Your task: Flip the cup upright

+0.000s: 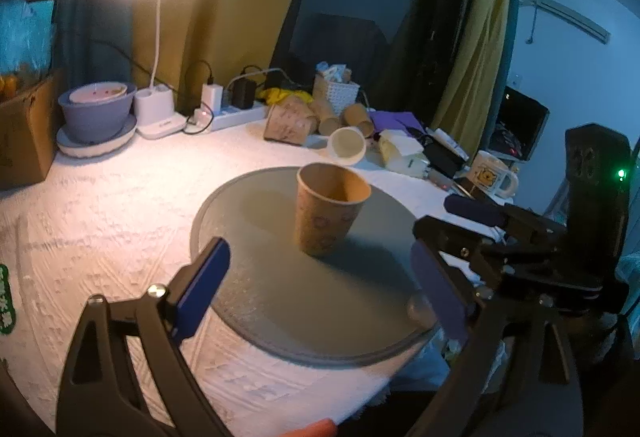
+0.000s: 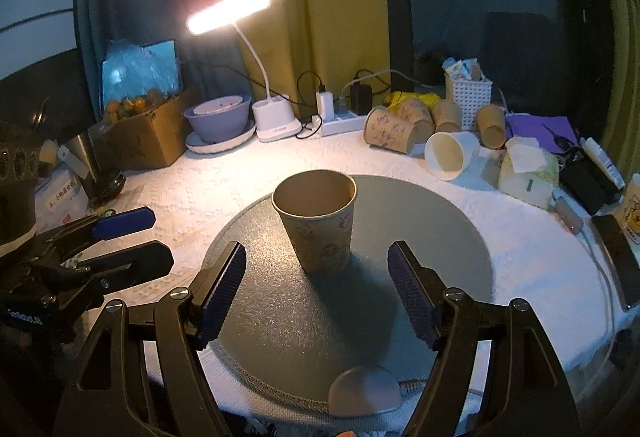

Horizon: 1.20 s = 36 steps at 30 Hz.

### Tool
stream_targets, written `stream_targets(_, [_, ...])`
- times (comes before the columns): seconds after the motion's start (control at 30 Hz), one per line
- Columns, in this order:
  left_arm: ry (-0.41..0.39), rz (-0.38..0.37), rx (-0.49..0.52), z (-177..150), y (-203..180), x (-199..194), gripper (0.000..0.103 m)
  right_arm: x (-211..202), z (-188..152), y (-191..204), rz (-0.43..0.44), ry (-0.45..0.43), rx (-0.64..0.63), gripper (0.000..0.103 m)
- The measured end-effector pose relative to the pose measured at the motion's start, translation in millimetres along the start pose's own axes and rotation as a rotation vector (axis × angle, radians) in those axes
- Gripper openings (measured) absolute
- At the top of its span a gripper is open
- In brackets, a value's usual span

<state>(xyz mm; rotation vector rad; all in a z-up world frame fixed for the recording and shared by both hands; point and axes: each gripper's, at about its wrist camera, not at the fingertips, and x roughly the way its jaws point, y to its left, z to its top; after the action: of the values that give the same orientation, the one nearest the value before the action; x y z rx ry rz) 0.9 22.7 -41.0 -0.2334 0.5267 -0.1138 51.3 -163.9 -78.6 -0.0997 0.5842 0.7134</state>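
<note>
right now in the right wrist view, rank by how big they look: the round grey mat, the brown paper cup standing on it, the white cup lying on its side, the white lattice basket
1. Round grey mat
2. Brown paper cup
3-4. White cup on its side and white lattice basket: similar; the basket is farther, so unsure.

**Paper, matt grey, ribbed blue**

We see a brown printed paper cup [image 2: 316, 221] with a dull, uncoated look, standing on a round grey mat [image 2: 440, 237] of fine-grained, faintly sparkling matt finish. Beneath it lies a white embossed cloth [image 2: 208, 193], rough-textured. Our right gripper [image 2: 316, 289] carries ribbed blue pads [image 2: 224, 293] on matt black plastic arms with shiny metal screws.
</note>
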Motion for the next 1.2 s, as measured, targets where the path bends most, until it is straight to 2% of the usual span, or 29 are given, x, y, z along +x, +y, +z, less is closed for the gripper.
stream_targets(0.3, [-0.046,0.004,0.062,10.7,-21.2,-16.7,0.094,-33.7,6.6,-0.8,-0.024,-0.074,-0.006,0.076])
stream_targets(0.7, [-0.152,0.029,0.139,29.1,-43.5,-49.6,0.094,-77.3,19.9,4.7,-0.049,-0.165,-0.04,0.076])
stream_targets(1.0, [-0.252,0.058,0.143,39.2,-45.3,-78.2,0.094,-105.2,30.0,12.3,-0.088,-0.211,-0.077,0.076])
stream_targets(1.2, [-0.265,0.083,0.118,40.7,-37.8,-88.6,0.094,-111.7,32.7,18.9,-0.094,-0.219,-0.104,0.077])
